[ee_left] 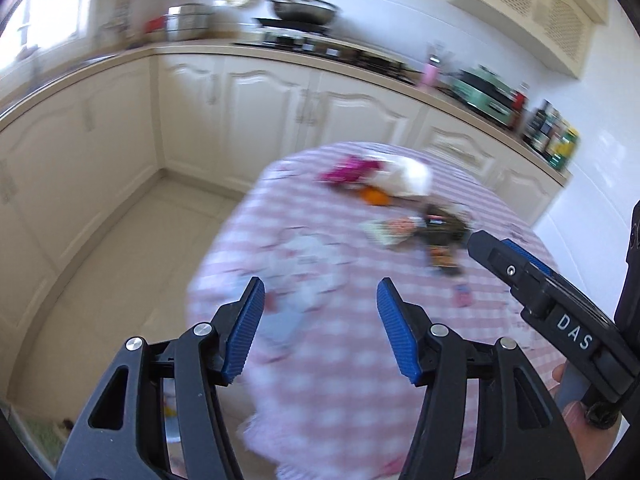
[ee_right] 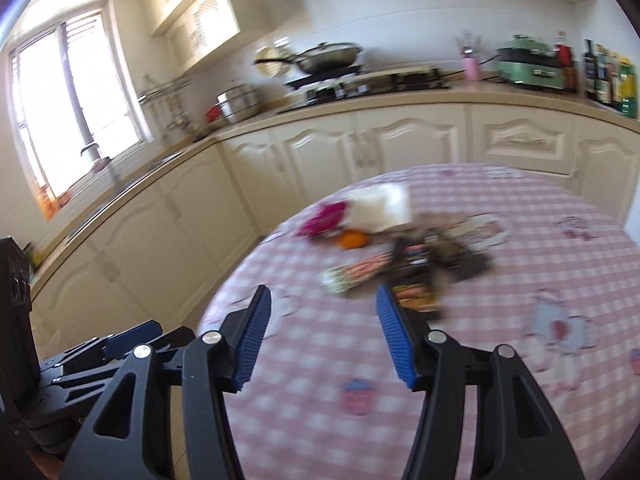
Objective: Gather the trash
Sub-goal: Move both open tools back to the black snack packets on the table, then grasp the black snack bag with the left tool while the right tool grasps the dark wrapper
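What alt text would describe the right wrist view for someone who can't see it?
The right gripper, jaws open and empty, is above a round table with a pink checked cloth, pointing at a blurred pile of trash: wrappers, a magenta packet, an orange and a white bag. Cream kitchen cabinets and a wok stand behind.

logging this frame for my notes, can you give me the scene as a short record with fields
setting: kitchen, cream cabinets along the counter
table: round table with pink checked cloth
trash: blurred cluster on the far part of the table: magenta wrapper, white bag or paper, orange item, dark wrappers
left gripper: open, empty, above the table's near edge
right gripper: open, empty, aimed at the cluster
contact: neither gripper touches any trash
image quality: motion blur, small details unclear
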Available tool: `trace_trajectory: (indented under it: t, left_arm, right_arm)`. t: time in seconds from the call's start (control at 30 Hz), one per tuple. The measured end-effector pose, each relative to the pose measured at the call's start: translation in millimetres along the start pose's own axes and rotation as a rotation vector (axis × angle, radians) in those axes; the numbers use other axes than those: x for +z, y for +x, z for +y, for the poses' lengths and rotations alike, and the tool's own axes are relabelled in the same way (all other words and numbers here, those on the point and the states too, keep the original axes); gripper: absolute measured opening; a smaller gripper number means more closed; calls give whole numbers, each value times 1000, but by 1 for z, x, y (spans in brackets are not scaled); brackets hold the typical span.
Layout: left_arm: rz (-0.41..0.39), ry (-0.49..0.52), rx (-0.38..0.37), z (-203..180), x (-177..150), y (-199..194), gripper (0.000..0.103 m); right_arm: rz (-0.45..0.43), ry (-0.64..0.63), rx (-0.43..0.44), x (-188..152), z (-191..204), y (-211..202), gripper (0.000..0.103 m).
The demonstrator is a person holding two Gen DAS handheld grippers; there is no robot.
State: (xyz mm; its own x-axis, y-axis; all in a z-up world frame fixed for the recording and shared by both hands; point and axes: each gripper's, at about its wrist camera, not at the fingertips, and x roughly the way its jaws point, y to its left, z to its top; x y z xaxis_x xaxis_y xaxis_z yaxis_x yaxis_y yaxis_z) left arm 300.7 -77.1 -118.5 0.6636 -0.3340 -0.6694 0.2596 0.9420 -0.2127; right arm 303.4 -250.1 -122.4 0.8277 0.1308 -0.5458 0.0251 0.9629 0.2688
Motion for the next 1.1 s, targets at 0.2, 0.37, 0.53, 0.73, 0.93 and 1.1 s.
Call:
trace_trajectory:
  t: [0.2, 0.37, 0.53, 0.73, 0.93, 1.1]
  left_arm:
    - [47, 67, -80, -59, 12, 43, 57]
    - [97, 85, -94, -94, 20, 82, 59]
    - [147, 110, -86, -112, 23, 116, 60]
    - [178, 124, -55, -119, 24, 143, 60]
    - [156, 173, -52, -122, 26, 147, 31]
    - [125, 133, -95, -112, 32, 137, 9]
  right_arm:
    - [-33, 76, -112, 7, -75, -13, 56]
    - [-22, 111, -146, 10, -111, -6, 56]
    - [8, 119, -156, 12, -132, 8, 56]
    - [35, 120, -168, 18, -148, 24, 56]
    - [68, 94, -177, 27, -151, 41, 56]
    - [104, 40, -159, 34, -138, 59, 57]
